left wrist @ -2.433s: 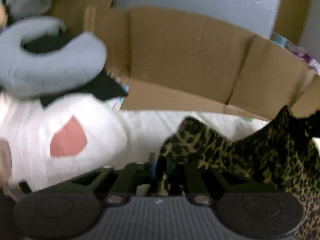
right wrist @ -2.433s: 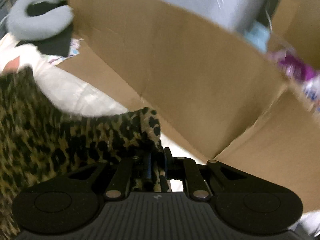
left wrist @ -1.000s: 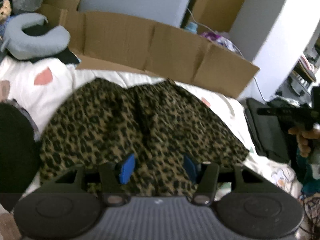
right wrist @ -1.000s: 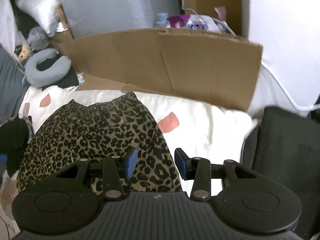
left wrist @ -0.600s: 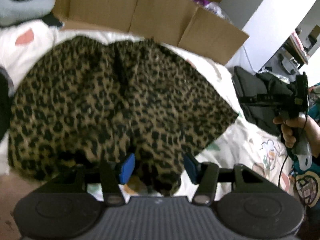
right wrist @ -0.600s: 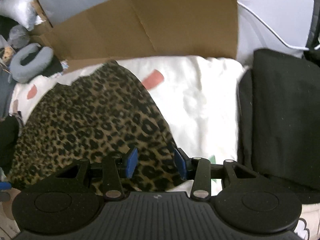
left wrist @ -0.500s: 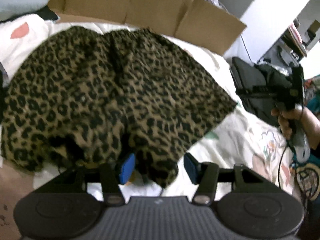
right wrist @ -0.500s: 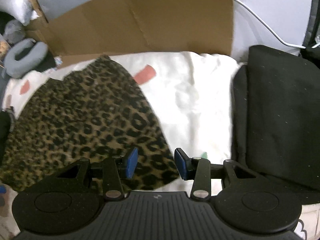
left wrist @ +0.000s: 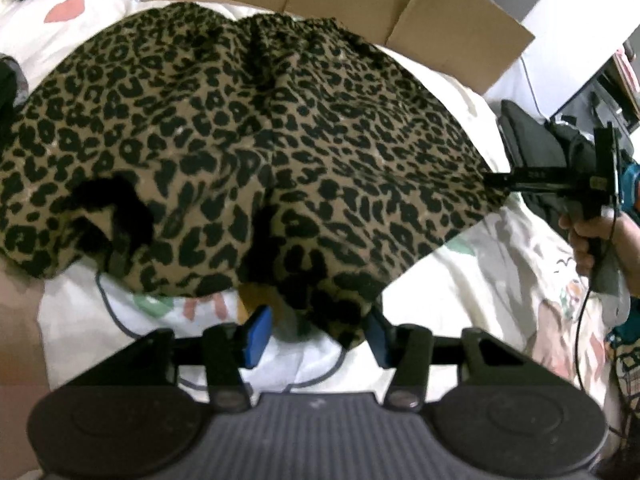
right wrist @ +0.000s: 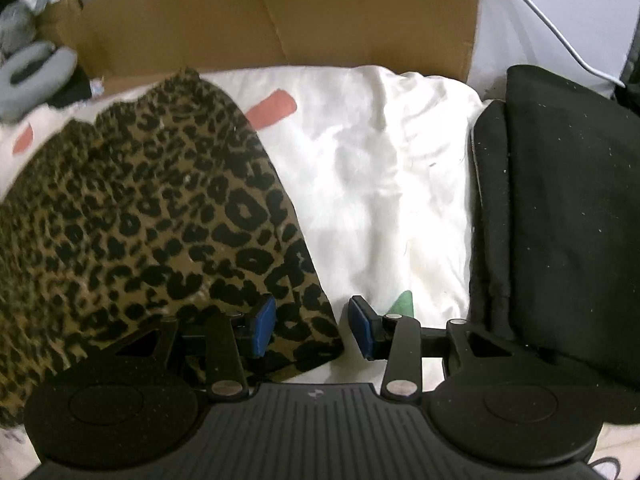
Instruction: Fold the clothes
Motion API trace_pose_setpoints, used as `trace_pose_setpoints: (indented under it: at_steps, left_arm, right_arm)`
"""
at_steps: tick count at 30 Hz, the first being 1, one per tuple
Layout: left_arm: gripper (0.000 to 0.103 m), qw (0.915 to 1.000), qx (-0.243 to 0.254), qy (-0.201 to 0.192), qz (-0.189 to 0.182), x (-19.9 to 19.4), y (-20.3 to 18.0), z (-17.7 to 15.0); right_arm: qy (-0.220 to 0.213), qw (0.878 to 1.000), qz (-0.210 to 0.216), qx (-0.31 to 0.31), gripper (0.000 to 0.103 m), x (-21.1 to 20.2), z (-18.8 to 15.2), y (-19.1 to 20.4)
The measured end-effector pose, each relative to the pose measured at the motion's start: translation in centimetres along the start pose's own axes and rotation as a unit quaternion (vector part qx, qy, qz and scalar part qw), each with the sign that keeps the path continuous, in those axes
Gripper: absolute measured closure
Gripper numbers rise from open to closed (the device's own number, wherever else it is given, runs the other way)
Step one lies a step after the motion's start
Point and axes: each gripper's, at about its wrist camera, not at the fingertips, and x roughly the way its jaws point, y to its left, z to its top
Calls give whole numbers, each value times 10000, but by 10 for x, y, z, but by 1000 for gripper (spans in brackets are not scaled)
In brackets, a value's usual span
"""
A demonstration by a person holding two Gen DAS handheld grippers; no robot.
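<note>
White patterned bedding (right wrist: pixel 372 168) carries your leopard-print fabric garment (left wrist: pixel 248 140), spread flat and not yet folded. Your left gripper (left wrist: pixel 316 334) and right gripper (right wrist: pixel 312 326) both gape empty at its near hem, so every fold remains.

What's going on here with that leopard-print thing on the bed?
A person is folding clothes with a two-finger gripper in each hand. The leopard-print garment lies spread on the white bedsheet. Both grippers are open and hold nothing: the left gripper sits at the garment's near hem, and the right gripper at its near right corner. A cardboard box stands behind, and a black cushion lies to the right.
</note>
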Motion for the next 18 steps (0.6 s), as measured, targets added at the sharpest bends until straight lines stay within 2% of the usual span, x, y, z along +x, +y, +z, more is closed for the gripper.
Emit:
trace_pose_setpoints:
  at_steps: [2,4,6,7,9,14,18]
  left_arm:
    - [58,10000,-5,21,-21,4,0,-3]
    - [63,10000,-9,36,-60,6,1,-7]
    - [77,9999,22,40,-99,5,1,-10]
    - [79,9999,64,33,-101,3,1,-10]
    - [87,9999,117,41,-114,1,1,-11]
    - [99,9990,314,32,-320,-9,-3,-13]
    - [102,9977,467,31,-493,-17,-12,-10]
  right_arm:
    - [8,10000,18,-40,57,0,-1,1]
    - [28,10000,71,-13,67,0,-2,1]
    - [66,9999,90,30,84,-1,-2,1]
    - [70,9999,88,31,87,-1,-2,2]
    - [37,9999,100,36,98,-5,-2,3]
    - [-193,9997,-76,137,100,-21,2,-1]
    - [-375,9990,-172,164,100,-36,9,-3]
